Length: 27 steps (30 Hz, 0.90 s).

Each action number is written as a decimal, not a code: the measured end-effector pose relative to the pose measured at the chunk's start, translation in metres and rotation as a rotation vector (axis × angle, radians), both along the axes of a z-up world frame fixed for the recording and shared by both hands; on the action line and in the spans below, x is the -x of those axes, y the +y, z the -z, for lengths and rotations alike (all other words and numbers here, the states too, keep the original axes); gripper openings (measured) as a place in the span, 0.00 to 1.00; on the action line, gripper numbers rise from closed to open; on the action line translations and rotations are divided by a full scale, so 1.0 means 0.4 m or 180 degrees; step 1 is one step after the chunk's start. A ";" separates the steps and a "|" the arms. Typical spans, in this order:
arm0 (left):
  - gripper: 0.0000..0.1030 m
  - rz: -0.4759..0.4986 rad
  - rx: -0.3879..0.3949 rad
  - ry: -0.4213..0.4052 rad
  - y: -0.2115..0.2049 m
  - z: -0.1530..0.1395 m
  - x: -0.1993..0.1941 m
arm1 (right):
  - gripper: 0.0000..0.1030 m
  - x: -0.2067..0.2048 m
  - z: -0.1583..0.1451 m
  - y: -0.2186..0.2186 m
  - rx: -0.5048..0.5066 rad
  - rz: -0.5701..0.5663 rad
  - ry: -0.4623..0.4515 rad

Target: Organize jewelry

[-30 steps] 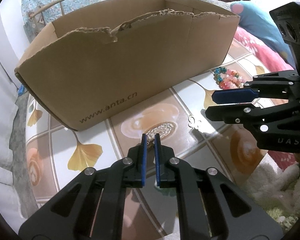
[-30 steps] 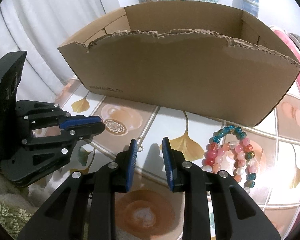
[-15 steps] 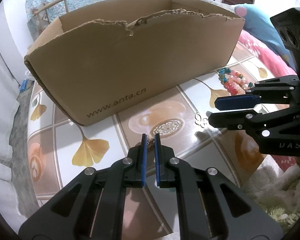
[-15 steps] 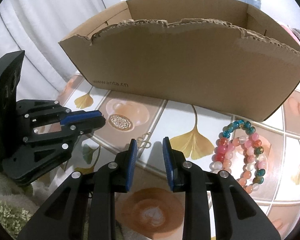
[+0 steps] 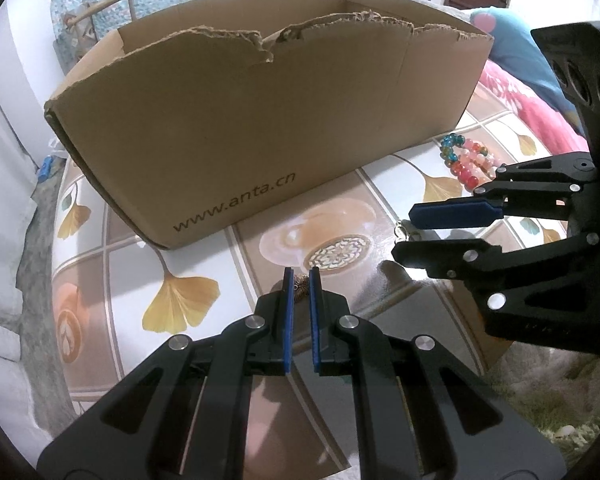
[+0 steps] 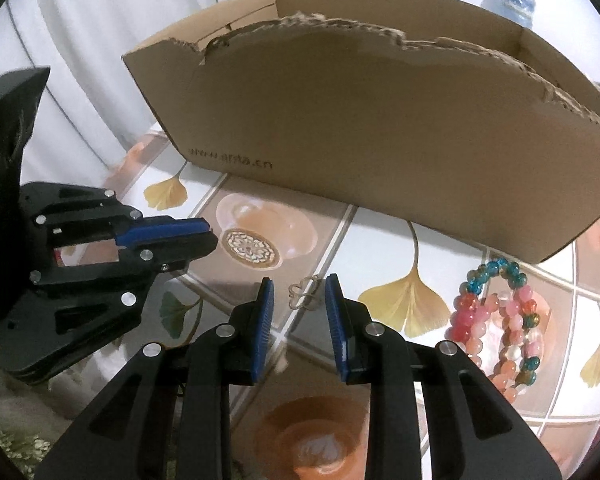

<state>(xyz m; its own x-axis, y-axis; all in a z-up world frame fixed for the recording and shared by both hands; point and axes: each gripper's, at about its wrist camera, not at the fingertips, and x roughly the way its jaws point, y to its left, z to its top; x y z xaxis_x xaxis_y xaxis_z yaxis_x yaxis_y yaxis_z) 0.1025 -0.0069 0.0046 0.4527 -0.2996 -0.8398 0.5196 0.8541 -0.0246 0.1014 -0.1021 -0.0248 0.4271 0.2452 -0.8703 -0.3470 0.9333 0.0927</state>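
Left gripper (image 5: 301,280): blue pads pinched a small coppery coiled trinket (image 5: 300,286) | Right gripper (image 6: 300,294): fingers parted, unpressed, around a pale clover-shaped wire earring (image 6: 302,292) lying on the ginkgo-patterned tabletop (image 6: 384,248) | Multicoloured bead bracelets (image 6: 496,320): right of it, near the torn brown cardboard box (image 6: 380,136).

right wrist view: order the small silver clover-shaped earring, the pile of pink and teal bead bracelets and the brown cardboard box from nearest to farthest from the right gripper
1. Small silver clover-shaped earring: on the table between the tips of the right gripper, untouched.
2. Pile of pink and teal bead bracelets: on the table off to the right.
3. Brown cardboard box: beyond both, across the back.
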 end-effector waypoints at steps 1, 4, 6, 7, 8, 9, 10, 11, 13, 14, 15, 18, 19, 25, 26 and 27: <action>0.06 0.0000 0.0000 0.0002 0.000 0.000 -0.001 | 0.26 0.001 0.001 0.007 0.0040 -0.0020 -0.0016; 0.06 0.0006 -0.0002 0.0001 0.000 0.000 0.000 | 0.26 0.002 0.006 0.031 0.0117 -0.0049 -0.0029; 0.06 0.0006 -0.0004 0.0000 0.000 0.001 -0.001 | 0.26 0.005 0.009 0.040 0.0145 -0.0061 -0.0029; 0.06 0.0006 -0.0004 0.0000 0.000 0.001 -0.001 | 0.25 0.009 0.011 0.042 0.0156 -0.0060 -0.0030; 0.06 0.0004 -0.0001 0.0002 0.000 0.001 -0.001 | 0.24 0.008 0.012 0.046 0.0169 -0.0055 -0.0028; 0.06 0.0002 -0.0001 0.0002 0.000 0.000 -0.001 | 0.22 0.005 0.014 0.048 0.0177 -0.0052 -0.0023; 0.06 0.0001 0.0000 0.0002 0.000 0.000 -0.001 | 0.19 0.000 0.017 0.046 0.0180 -0.0040 -0.0016; 0.06 0.0005 -0.0001 0.0001 0.000 -0.001 -0.001 | 0.17 -0.001 0.017 0.044 0.0167 -0.0029 -0.0006; 0.06 0.0009 -0.0003 -0.0002 0.001 -0.001 0.000 | 0.14 -0.004 0.016 0.041 0.0136 -0.0010 0.0016; 0.06 0.0005 -0.0002 0.0001 0.000 -0.001 0.000 | 0.14 -0.004 0.017 0.043 0.0133 -0.0011 0.0020; 0.06 0.0003 0.0000 0.0001 0.000 -0.001 0.000 | 0.14 -0.005 0.017 0.046 0.0138 -0.0010 0.0018; 0.06 0.0001 0.0006 0.0005 0.002 -0.001 0.000 | 0.13 -0.007 0.019 0.045 0.0122 0.0002 0.0005; 0.06 0.0001 0.0006 0.0004 0.002 -0.001 -0.001 | 0.13 -0.008 0.020 0.044 0.0090 0.0022 0.0007; 0.06 0.0012 -0.0014 -0.0001 0.003 -0.002 -0.001 | 0.13 -0.013 0.023 0.027 0.0007 0.0052 -0.0027; 0.06 0.0011 -0.0016 0.0000 0.002 -0.003 -0.001 | 0.13 -0.015 0.020 0.023 0.0003 0.0052 -0.0034; 0.06 0.0014 -0.0018 0.0000 0.002 -0.003 -0.001 | 0.13 -0.009 0.019 0.008 -0.0004 0.0053 -0.0042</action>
